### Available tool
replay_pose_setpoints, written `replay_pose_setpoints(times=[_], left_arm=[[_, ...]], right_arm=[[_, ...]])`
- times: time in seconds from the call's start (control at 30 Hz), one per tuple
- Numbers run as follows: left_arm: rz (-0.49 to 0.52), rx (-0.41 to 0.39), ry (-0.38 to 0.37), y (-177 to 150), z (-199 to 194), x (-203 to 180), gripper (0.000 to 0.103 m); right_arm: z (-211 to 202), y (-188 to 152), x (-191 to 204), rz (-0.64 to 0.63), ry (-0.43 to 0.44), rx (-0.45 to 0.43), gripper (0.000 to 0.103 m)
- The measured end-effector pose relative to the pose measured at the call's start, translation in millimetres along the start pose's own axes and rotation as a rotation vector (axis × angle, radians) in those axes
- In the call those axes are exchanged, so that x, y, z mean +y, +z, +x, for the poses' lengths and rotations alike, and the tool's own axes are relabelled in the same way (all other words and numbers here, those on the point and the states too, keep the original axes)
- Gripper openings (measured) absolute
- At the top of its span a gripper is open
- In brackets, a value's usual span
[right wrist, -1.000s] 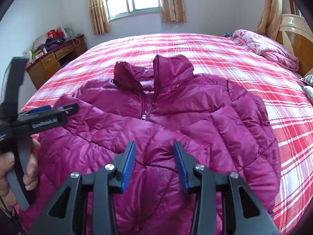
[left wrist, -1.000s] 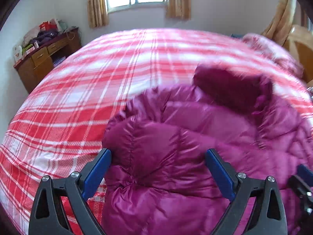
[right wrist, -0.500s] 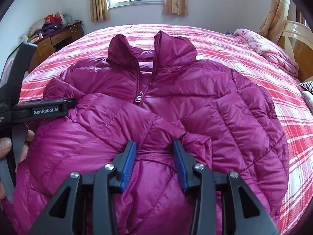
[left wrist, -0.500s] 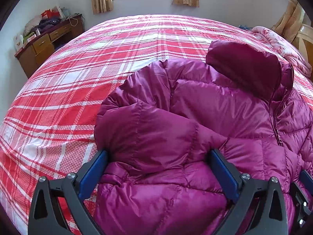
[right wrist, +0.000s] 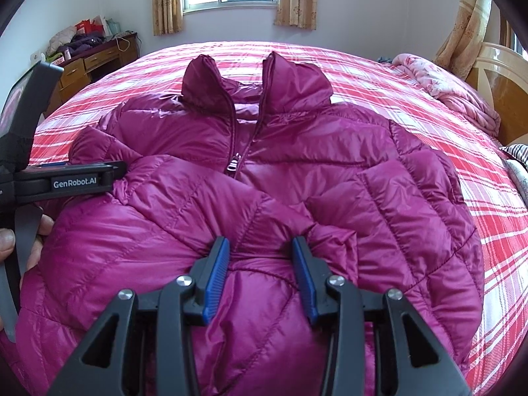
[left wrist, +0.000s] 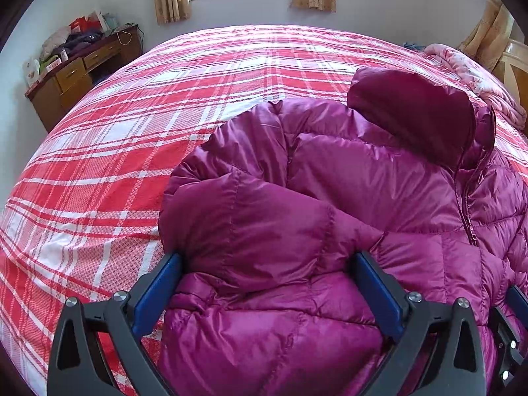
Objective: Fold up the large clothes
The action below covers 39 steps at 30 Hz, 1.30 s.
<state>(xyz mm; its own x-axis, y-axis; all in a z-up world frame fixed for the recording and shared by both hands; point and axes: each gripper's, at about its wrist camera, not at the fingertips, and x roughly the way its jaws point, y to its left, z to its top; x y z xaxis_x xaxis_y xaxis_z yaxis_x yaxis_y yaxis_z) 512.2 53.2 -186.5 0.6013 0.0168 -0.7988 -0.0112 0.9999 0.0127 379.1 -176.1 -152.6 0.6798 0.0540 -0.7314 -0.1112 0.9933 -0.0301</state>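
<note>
A magenta puffer jacket (right wrist: 297,165) lies front up on the red plaid bed (right wrist: 429,99), collar toward the window, zip partly open. Its left sleeve (left wrist: 264,224) is folded across the chest. My left gripper (left wrist: 267,280) is wide open, its jaws straddling the folded sleeve at the jacket's left side. It also shows in the right wrist view (right wrist: 66,181). My right gripper (right wrist: 260,264) is partly open, its jaws set on either side of a small ridge of the sleeve cuff (right wrist: 274,227) at mid-chest, not clamped.
A wooden desk (left wrist: 76,72) with clutter stands at the far left by the wall. A pink quilt (right wrist: 445,92) lies by the wooden headboard (right wrist: 505,76) at the right. Bare plaid bed (left wrist: 132,132) spreads left of the jacket.
Both grippers have moved forward and lower over the jacket, laying the left sleeve across the chest. The left stays wide open; the right stays partly open.
</note>
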Motion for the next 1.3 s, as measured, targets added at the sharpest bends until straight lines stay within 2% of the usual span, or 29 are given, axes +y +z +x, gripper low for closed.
replay_pose_setpoints(times=[0.33,0.47,0.57,0.6,0.63,0.73,0.83,0.97,1.1,1.3], left_arm=[[0.001,-0.002,0.001,-0.3,-0.2,0.4,0.102],[-0.005,0.008,-0.026,1.4,-5.1,5.9,0.102],[-0.027,-0.030,-0.029,0.0,-25.8,15.6,0.102],[-0.033,-0.053,-0.039,1.8,-35.2,17.9,0.102],[-0.031,-0.073,-0.049,6.0,-44.1,19.0,0.102],[-0.030,-0.118,-0.080,27.6,-63.1,16.7,0.102],[-0.038,-0.123,-0.108,56.3,-64.9,7.5,0.102],[-0.018,-0.129,-0.062,91.5,-49.3,-14.1,0.102],[-0.045,-0.122,-0.083,120.4,-35.2,-23.2,0.102],[-0.010,-0.077,-0.072,146.2,2.5,-46.7,0.102]], right_arm=[[0.8,1.3,3.1,0.006,0.004,-0.002,0.043],[-1.9,3.3,-4.6,0.037,0.061,-0.004,0.046],[-13.0,9.1,-9.5,0.022,0.122,0.001,0.062],[-18.1,12.5,-11.0,0.022,0.137,-0.006,0.074],[-22.2,16.4,-12.5,0.021,0.137,-0.018,0.079],[-26.6,38.6,-20.2,0.034,0.122,-0.047,0.081],[-14.5,63.3,-30.4,0.073,0.124,-0.032,0.083],[7.1,92.6,-47.2,0.139,0.109,-0.024,0.083],[21.6,121.0,-68.3,0.206,0.096,-0.022,0.083],[48.6,164.6,-81.2,0.247,0.094,-0.004,0.084]])
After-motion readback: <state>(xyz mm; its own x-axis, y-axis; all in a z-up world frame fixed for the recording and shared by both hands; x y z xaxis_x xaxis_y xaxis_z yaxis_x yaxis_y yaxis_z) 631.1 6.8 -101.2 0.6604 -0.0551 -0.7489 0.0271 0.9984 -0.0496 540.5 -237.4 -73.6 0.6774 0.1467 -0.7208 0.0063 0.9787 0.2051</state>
